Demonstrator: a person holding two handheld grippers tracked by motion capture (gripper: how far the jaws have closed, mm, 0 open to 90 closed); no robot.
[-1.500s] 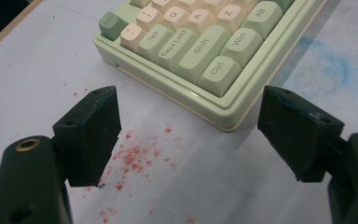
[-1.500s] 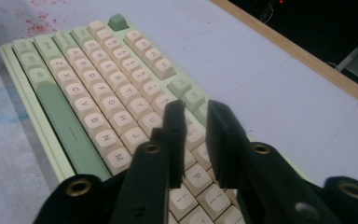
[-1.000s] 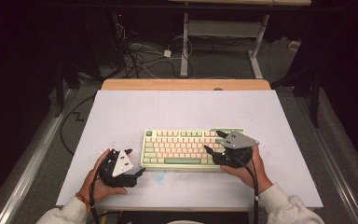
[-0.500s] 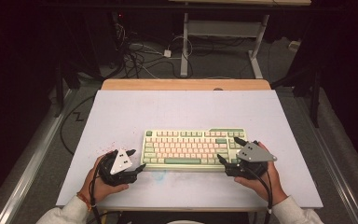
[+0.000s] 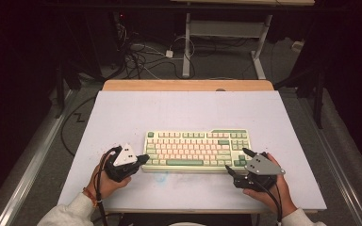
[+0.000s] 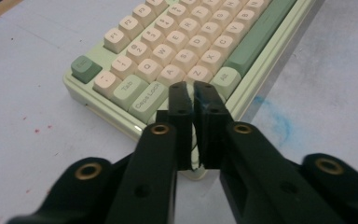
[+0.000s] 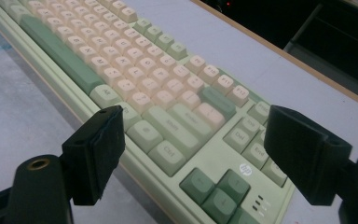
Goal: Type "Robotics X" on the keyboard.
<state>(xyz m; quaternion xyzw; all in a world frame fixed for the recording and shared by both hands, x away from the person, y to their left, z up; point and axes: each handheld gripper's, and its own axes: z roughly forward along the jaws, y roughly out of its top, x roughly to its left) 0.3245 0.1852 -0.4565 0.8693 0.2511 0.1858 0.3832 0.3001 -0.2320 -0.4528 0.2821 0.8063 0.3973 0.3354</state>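
Observation:
A pale green keyboard (image 5: 198,150) with cream and green keys lies in the near middle of the white table (image 5: 169,113). My left gripper (image 5: 146,159) sits at the keyboard's front left corner. In the left gripper view its jaws (image 6: 191,88) have just closed and stand shut over that corner of the keyboard (image 6: 168,51), with nothing visible between them. My right gripper (image 5: 236,159) is at the front right corner. Its jaws (image 7: 193,121) have just been opening and stand wide, framing the right end of the keyboard (image 7: 158,84) without touching it.
A wooden strip (image 5: 188,85) edges the table's far side. Behind it, cables (image 5: 141,56) lie on the floor beside a white desk frame (image 5: 221,42). A blue smudge (image 6: 279,121) marks the table near the keyboard's front edge. The person's hands hold both grippers.
The right gripper moved off the keyboard's right end, rightward and nearer to the person, and lower, its jaws wider. The left gripper stayed put and its jaws closed.

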